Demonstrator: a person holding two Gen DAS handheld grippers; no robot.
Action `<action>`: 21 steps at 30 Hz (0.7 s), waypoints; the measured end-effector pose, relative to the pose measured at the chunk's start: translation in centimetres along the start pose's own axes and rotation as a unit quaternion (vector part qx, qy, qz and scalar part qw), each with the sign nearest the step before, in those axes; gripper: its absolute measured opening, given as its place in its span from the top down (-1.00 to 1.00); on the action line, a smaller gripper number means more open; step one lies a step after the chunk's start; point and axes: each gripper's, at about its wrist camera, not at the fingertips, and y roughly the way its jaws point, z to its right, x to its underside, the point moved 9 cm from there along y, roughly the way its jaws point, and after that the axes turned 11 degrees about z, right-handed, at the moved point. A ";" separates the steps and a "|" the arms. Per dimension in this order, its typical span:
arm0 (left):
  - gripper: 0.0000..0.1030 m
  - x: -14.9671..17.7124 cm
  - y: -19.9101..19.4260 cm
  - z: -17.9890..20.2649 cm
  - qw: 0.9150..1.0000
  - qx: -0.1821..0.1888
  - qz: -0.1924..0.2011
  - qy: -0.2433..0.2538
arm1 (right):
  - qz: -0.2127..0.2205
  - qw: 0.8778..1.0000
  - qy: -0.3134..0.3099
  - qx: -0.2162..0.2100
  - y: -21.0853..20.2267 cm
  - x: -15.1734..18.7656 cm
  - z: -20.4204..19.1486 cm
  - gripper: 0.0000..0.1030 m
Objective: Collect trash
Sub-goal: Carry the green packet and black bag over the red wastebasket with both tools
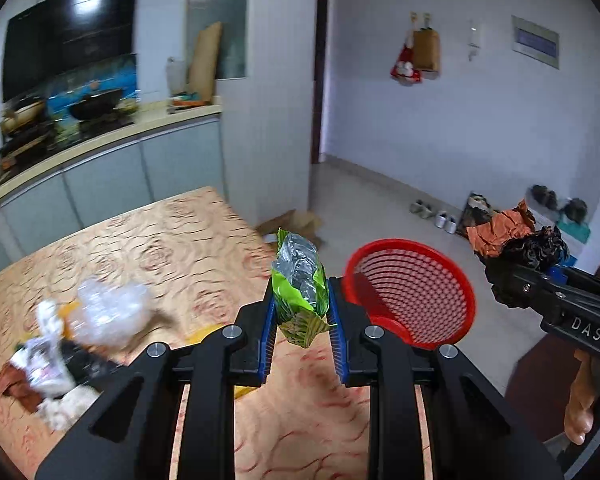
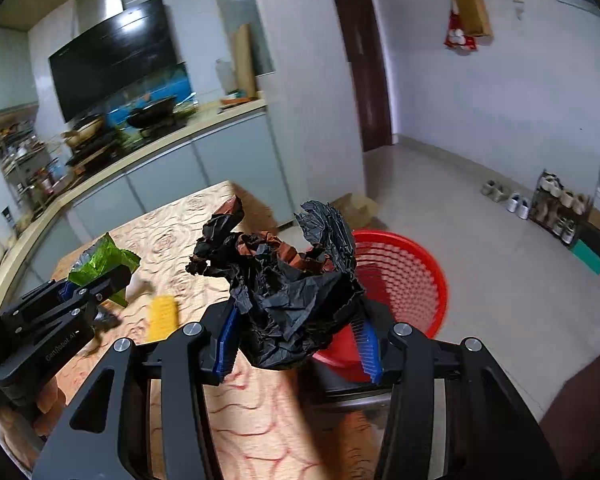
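Kitchen, patterned desk [image 1: 148,248]; red basket [image 1: 416,288] on the floor just off its far right corner. Left gripper [image 1: 302,308] clamped on green wrapper [image 1: 300,280], right gripper [image 2: 296,332] clamped on black crumpled paper [image 2: 284,280]; basket ahead-right of both, right nearer. More trash [image 1: 60,344] at desk's left edge.

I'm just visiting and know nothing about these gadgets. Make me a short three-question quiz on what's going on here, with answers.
1. True or false: the left gripper is shut on a green snack wrapper.
2. What does the right gripper hold? A) a clear bag B) a crumpled black and orange wrapper C) a yellow sponge
3. Fill in: beside the table, on the floor, stands a red ____.

Key
1. True.
2. B: the crumpled black and orange wrapper.
3. Basket: the red basket.
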 end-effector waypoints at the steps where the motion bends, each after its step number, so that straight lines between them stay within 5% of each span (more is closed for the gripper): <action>1: 0.57 0.0 0.5 0.5 1.000 0.006 -0.003 0.000 | 0.000 1.000 0.003 0.005 0.1 -0.1 0.6 0.09; 21: 0.56 1.1 11.0 8.3 0.992 0.099 -0.079 0.010 | -0.053 0.995 0.014 0.078 5.0 2.0 7.5 0.09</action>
